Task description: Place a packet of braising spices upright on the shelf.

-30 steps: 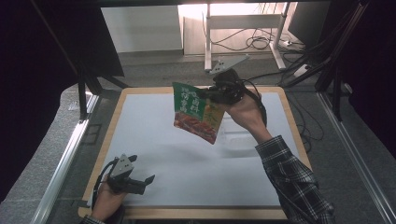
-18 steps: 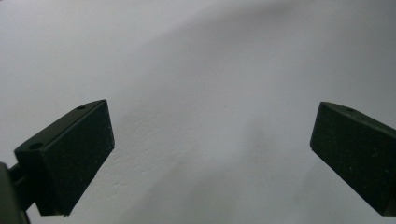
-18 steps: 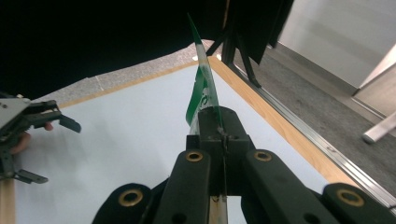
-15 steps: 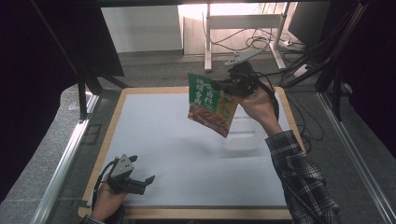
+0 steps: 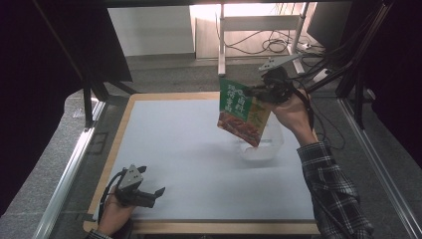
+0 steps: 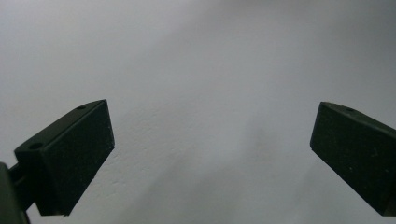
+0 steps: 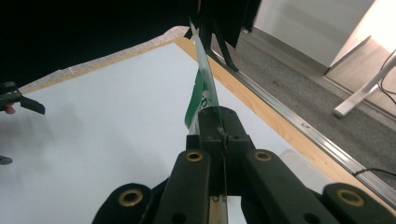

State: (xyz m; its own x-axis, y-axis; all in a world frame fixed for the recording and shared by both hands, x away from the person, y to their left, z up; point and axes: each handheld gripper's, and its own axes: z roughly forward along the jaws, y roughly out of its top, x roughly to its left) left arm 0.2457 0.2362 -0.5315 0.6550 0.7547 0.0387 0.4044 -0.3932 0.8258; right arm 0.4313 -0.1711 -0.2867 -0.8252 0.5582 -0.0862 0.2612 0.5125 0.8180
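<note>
High view shows the right gripper (image 5: 255, 91) clamped on a food packet (image 5: 242, 111) above a clear tub (image 5: 271, 144); lower it steadily, left gripper (image 5: 158, 193) resting released.

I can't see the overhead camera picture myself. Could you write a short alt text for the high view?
A person's right gripper holds a green food packet up by its top edge, above a clear plastic container on a white table. The left gripper rests near the table's front left corner, jaws open and holding nothing.
</note>
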